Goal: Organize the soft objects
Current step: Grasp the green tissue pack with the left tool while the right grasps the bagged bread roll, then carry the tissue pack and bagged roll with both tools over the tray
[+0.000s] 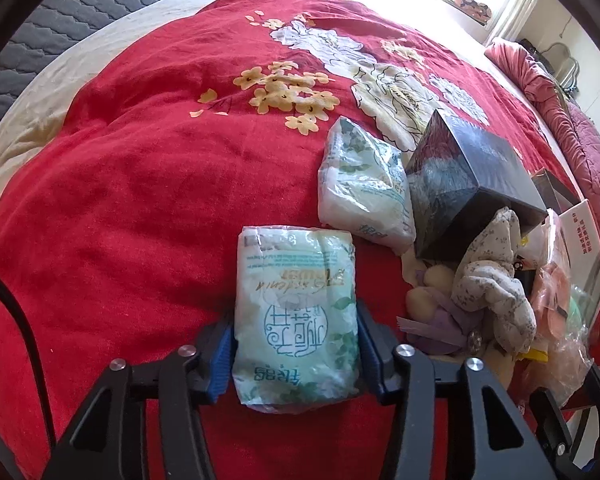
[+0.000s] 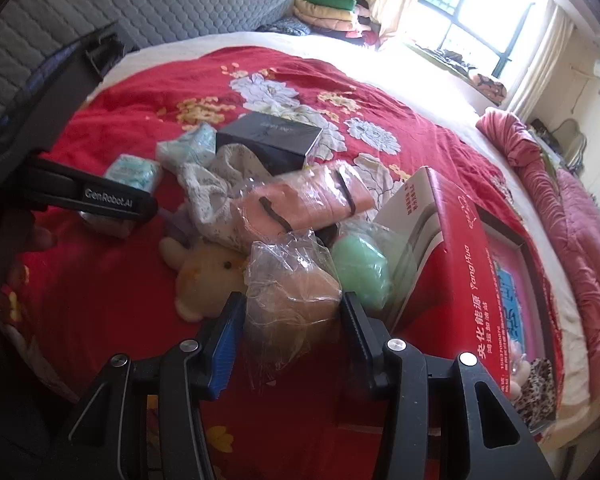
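Red bedspread (image 1: pixel 140 200) open leftward, tissue pack (image 1: pixel 296 320) gripped

Daylight floods in from a window (image 2: pixel 472 28) at one o'clock in both wrist views, burning out its panes and washing the pale sheet (image 2: pixel 400 60) below it to near white. The red bedspread (image 1: pixel 148 184) stays evenly lit and saturated, with soft shadows in its folds. Glare glints off the clear plastic wrap (image 2: pixel 284 264) at centre in the right view. Fisheye curvature bulges the bed and bends lines toward the rim, where a dark vignette closes the corners. Focus is crisp at centre, softer at the edges.
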### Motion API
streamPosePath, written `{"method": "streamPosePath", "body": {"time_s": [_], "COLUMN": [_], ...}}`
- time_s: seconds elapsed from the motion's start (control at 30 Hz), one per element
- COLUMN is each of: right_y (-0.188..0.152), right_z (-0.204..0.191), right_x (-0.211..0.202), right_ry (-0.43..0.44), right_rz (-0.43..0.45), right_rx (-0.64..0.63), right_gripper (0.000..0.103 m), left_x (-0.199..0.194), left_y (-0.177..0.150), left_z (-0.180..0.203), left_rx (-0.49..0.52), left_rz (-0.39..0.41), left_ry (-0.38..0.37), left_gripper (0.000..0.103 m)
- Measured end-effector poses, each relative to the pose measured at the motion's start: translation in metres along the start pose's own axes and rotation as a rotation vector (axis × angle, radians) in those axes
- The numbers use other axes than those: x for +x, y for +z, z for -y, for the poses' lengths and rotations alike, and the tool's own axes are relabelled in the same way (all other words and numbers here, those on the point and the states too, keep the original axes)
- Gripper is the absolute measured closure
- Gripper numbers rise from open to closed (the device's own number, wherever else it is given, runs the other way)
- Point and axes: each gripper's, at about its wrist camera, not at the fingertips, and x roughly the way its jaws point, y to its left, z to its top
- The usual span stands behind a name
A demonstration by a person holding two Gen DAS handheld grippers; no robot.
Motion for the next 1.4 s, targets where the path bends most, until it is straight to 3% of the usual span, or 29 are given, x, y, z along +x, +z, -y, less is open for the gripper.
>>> {"method": "streamPosePath", "body": {"time_s": [0.17,0.6,1.4], "right_y": [0.001,0.003,0.007], "right_z": [0.001,0.009,0.036], "right_x": [-0.008,-0.026,-0.061], "right_ry": [0.046,0.092,0.069], "right_rz": [0.031,0.081,0.162], "right_rx": [0.026,0.076,0.168], "right_gripper": [0.053,0.053,0.053], "left_x": [-0.003,-0.026,-0.098], "left_y": [-0.001,-0.017,-0.038], "left_z": [-0.005,-0.004,0.044], "left_rx": [-0.007,0.002,0.137], "left_rz": [0.010,0.010,0.121], "left_ry": [-0.032,-0.100,-0.122], "left_gripper": [0.058,0.059,0.059]}}
